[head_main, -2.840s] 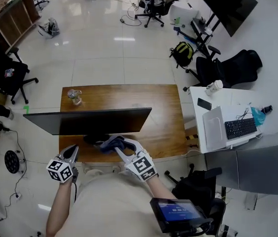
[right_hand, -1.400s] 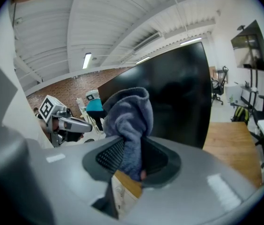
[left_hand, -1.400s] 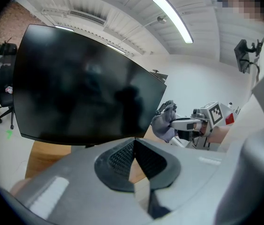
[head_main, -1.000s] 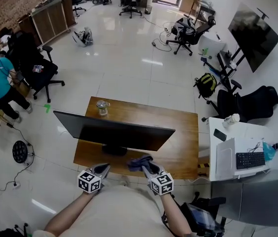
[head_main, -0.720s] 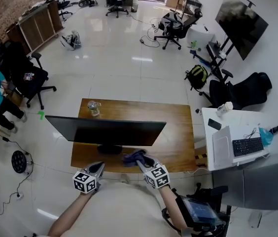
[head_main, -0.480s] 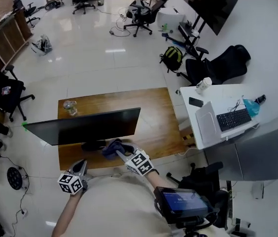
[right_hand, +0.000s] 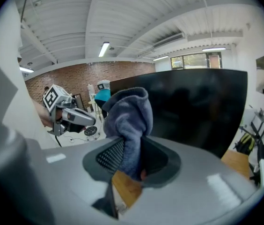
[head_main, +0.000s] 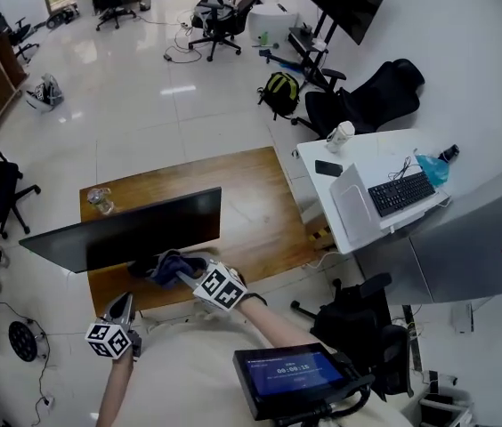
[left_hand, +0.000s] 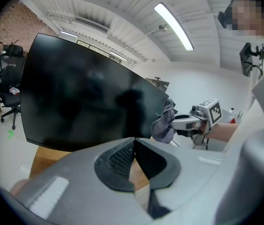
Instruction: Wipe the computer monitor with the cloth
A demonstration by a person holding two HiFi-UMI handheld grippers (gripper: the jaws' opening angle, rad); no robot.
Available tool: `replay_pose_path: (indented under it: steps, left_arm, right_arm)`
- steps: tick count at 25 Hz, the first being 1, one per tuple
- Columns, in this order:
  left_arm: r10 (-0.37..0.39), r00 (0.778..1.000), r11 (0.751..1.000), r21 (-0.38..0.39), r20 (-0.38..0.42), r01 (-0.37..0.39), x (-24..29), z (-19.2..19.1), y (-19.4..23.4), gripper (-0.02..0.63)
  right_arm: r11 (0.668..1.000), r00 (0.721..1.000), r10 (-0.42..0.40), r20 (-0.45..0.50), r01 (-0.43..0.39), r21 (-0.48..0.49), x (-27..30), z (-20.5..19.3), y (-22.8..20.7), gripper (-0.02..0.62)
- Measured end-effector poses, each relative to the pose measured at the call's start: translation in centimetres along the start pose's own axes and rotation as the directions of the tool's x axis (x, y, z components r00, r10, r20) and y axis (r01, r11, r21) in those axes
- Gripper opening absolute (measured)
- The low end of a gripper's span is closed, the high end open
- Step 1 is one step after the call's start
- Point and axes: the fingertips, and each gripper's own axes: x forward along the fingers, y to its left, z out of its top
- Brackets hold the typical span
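The blue-grey cloth (right_hand: 130, 112) is pinched in the jaws of the right tool (head_main: 182, 276), bunched and standing up out of them. It is held before the dark computer monitor (head_main: 126, 232), toward 5 o'clock of the panel; contact cannot be told. The left tool (left_hand: 134, 157) is pressed together on nothing, at 7 o'clock of the right one. The monitor stands on the wooden table (head_main: 255, 205). For a good wipe, the cloth's loose bulk should be laid against the screen, light even pressure used, and overlapping passes drawn across, with the jaw tips held off the panel.
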Motion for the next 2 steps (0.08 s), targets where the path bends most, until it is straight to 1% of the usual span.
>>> replay_pose_path:
  steps: [2]
  left_arm:
    - [0.01,1.0,1.0,-0.001,0.004,-0.01,-0.48,0.22,0.42,-0.011]
  right_arm:
    - [0.999,1.0,0.02,-0.02,-0.02,-0.036,0.28,0.5,0.5,0.103]
